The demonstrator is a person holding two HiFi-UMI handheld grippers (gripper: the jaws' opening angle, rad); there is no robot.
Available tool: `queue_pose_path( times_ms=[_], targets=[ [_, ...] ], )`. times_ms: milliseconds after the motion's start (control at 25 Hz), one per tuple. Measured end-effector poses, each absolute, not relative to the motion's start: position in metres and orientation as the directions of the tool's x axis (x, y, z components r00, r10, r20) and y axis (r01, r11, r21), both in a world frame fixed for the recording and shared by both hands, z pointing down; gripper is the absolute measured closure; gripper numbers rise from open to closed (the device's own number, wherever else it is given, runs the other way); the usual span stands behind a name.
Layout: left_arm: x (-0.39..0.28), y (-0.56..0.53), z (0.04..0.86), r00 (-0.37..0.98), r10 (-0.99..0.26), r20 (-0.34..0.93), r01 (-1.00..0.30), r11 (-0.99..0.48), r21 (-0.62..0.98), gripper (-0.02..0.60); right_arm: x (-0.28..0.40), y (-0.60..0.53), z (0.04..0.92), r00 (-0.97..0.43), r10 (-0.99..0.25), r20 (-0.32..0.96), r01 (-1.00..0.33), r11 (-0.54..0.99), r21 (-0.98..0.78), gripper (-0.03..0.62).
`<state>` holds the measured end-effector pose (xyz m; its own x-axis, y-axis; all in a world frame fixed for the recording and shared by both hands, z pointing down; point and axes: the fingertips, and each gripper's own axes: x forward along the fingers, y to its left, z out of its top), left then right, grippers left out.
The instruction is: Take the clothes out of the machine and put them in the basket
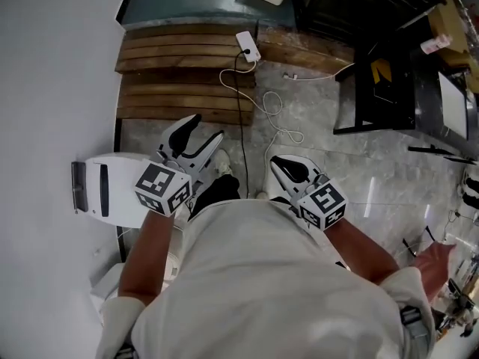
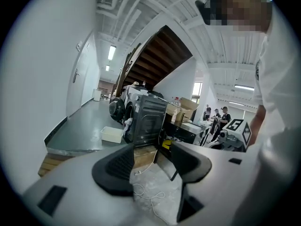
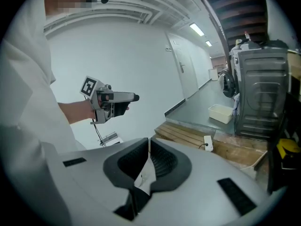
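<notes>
Well ahead of the open, empty white left gripper [image 2: 153,161] and closed, empty right gripper [image 3: 149,150] stands the dark boxy metal machine [image 2: 148,119], not yet reached

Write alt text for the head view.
Seen from above, a person in a white shirt holds two empty grippers over a grey floor, the left gripper open, the right gripper shut. Ahead lie wooden slats, a white power strip and its cable.

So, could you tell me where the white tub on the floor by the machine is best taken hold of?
Probably its rim: the white tub sits upright, open-topped and thin-walled, so one jaw fits inside, one outside. Come from above at the wall nearest the wooden pallet, as the machine stands close beside it.
</notes>
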<state>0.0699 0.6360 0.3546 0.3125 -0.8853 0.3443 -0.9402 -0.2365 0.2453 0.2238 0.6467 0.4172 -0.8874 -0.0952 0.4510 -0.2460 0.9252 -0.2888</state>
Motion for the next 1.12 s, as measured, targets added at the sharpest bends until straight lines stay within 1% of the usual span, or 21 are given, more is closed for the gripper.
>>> queue_pose_path(
  times_ms=[200, 360, 600, 760, 960, 1120],
  targets=[
    [0.000, 0.596, 0.350, 0.367, -0.868, 0.335, -0.925, -0.303, 0.228, 0.350, 0.152, 0.608, 0.407, -0.878, -0.144, 0.456, -0.297, 0.912, -0.282, 0.574],
    [-0.039, 0.576, 0.345, 0.377, -0.870, 0.316, -0.922, -0.319, 0.220, 0.351, 0.109, 0.592, 0.399, -0.876, -0.143, 0.461, -0.290, 0.919, -0.267, 0.574],
    [-0.066, 0.556, 0.348, 0.369, -0.882, 0.293, -0.917, -0.295, 0.268, 0.356, 0.074, 0.570, 0.396, -0.869, -0.129, 0.477, -0.284, 0.921, -0.267, 0.576],
    [-0.082, 0.528, 0.359, 0.369, -0.879, 0.303, -0.917, -0.290, 0.275, 0.356, 0.056, 0.540, 0.402, -0.868, -0.124, 0.481, -0.285, 0.917, -0.279, 0.576],
    [-0.106, 0.477, 0.369, 0.369, -0.871, 0.325, -0.918, -0.288, 0.272, 0.357, 0.030, 0.490, 0.418, -0.871, -0.110, 0.478, -0.283, 0.909, -0.307, 0.576],
    [-0.121, 0.414, 0.371, 0.389, -0.850, 0.356, -0.915, -0.310, 0.258, 0.357, 0.005, 0.430, 0.423, -0.883, -0.109, 0.456, -0.282, 0.900, -0.331, 0.576]
  ],
)
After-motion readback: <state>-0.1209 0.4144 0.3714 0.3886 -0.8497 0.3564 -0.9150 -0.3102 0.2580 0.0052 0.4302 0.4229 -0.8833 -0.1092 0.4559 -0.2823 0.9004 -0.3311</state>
